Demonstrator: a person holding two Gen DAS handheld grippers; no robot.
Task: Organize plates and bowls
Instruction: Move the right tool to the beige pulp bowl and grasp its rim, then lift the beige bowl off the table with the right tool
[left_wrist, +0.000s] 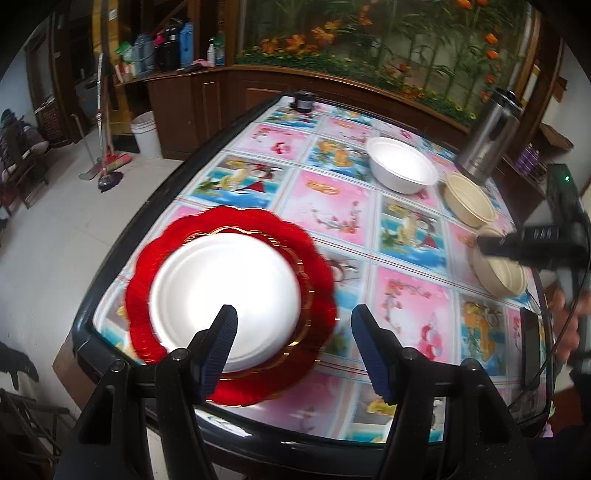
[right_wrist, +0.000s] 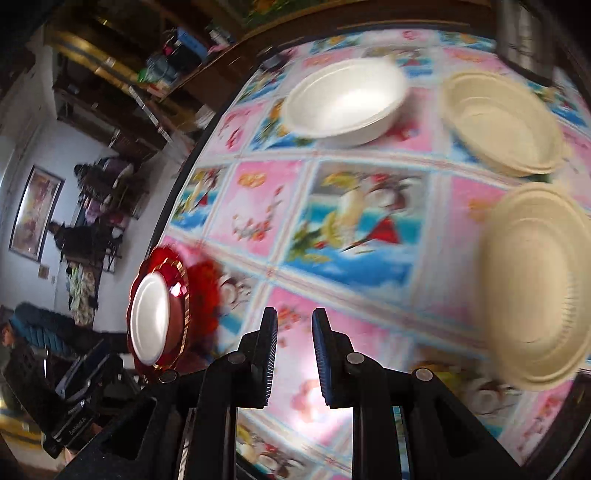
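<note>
A white plate (left_wrist: 225, 291) lies on a red scalloped plate (left_wrist: 162, 258) at the table's near left corner; both also show in the right wrist view, the white plate (right_wrist: 149, 325) on the red plate (right_wrist: 203, 291). A white bowl (left_wrist: 402, 164) (right_wrist: 343, 99) stands far across the table. Two beige bowls (left_wrist: 469, 201) (left_wrist: 498, 273) stand at the right, also in the right wrist view (right_wrist: 502, 122) (right_wrist: 535, 280). My left gripper (left_wrist: 293, 317) is open and empty, just right of the plates. My right gripper (right_wrist: 294, 321) is narrowly open and empty above the tablecloth; it also shows in the left wrist view (left_wrist: 491, 245) over the near beige bowl.
The table (left_wrist: 332, 206) has a colourful picture cloth and a black rim. A steel kettle (left_wrist: 487, 136) stands at the far right and a dark cup (left_wrist: 303, 99) at the far edge. A phone (left_wrist: 530, 347) lies near the right edge. A wooden cabinet stands behind.
</note>
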